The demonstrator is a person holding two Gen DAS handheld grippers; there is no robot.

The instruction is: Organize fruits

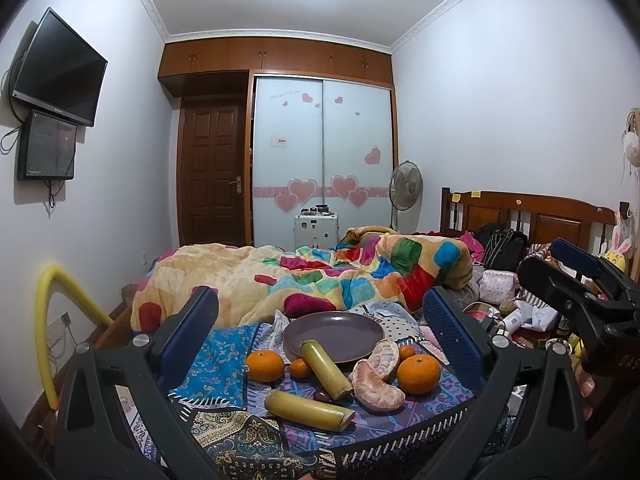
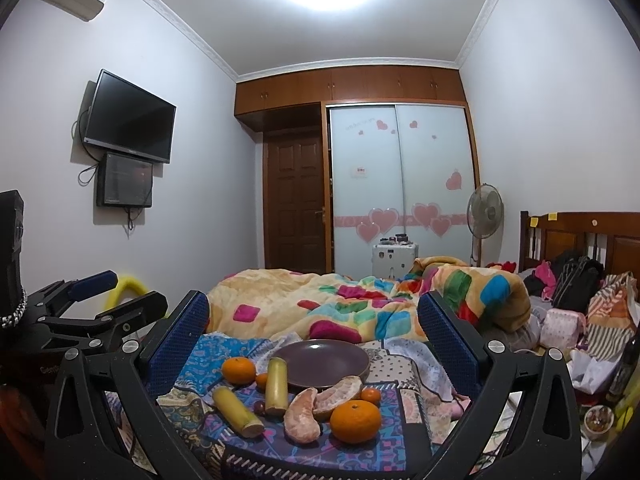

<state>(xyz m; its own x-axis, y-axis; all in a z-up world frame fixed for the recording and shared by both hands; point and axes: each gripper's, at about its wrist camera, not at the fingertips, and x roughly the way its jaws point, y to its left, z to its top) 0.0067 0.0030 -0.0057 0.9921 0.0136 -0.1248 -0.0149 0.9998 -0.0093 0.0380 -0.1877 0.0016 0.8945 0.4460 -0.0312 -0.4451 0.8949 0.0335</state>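
An empty purple plate sits on a patterned cloth. In front of it lie two big oranges, small tangerines, two yellow sugarcane pieces and two peeled pomelo segments. In the right wrist view the same fruits show: an orange, a pomelo segment, a cane piece. My left gripper is open and empty, above and behind the fruit. My right gripper is open and empty too.
A colourful quilt is heaped on the bed behind the plate. Bags and clutter lie at the right by the headboard. A yellow foam tube stands at the left. The right gripper shows in the left view.
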